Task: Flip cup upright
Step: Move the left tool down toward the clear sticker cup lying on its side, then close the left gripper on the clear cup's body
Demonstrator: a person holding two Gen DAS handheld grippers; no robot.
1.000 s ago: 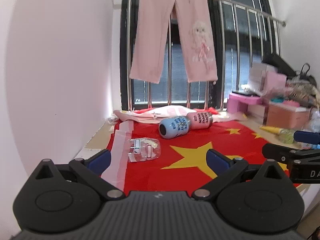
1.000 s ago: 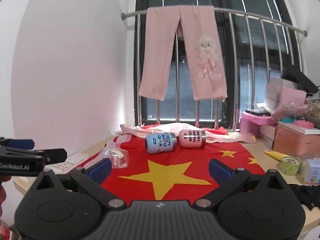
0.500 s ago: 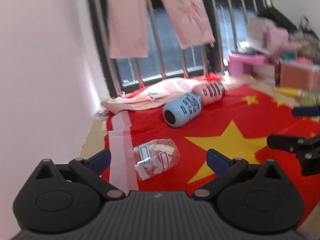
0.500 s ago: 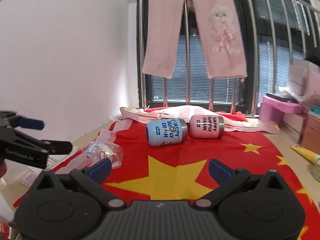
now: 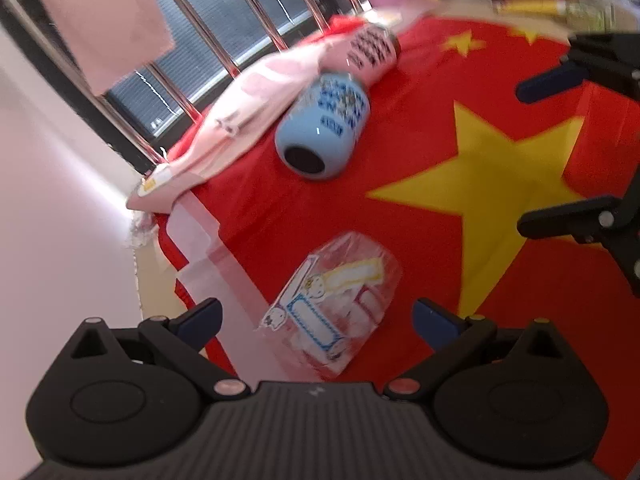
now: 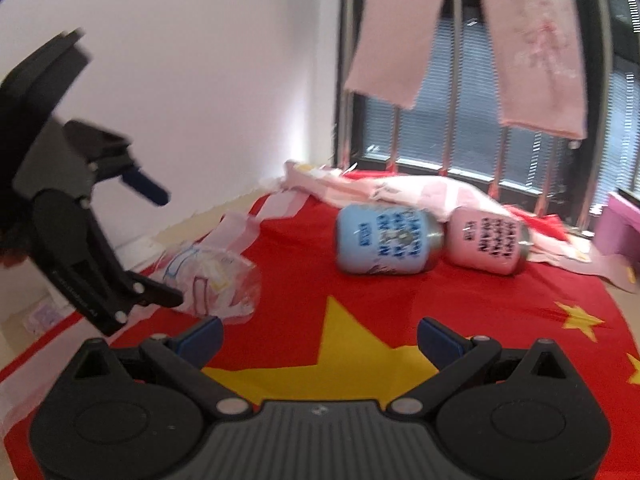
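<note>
Your target, judging by what lies nearest, is the blue cup [image 6: 386, 239], on its side on the red flag cloth [image 6: 500, 312], at about 12 o'clock from your right gripper [image 6: 319, 338] and well ahead of it. Its metal-rimmed mouth points toward 3 o'clock in the right view; the left view shows its dark-centred base facing you. It looks like a stiff, glossy insulated mug, so expect moderate weight and a slick, rounded wall that could roll or slip. Take it across the middle of the body, jaws square to the barrel, not at the rim.

At its 3 o'clock the pink cup [image 6: 486, 240] lies the same way, touching or nearly touching it; leave room so you do not knock it. Behind both, at 12 o'clock, sits a heap of pink clothing [image 6: 400, 190].

At 9 o'clock lies a clear plastic bag [image 5: 340, 300], directly under your left gripper [image 5: 316, 316]. Both grippers are spread wide and carry nothing
</note>
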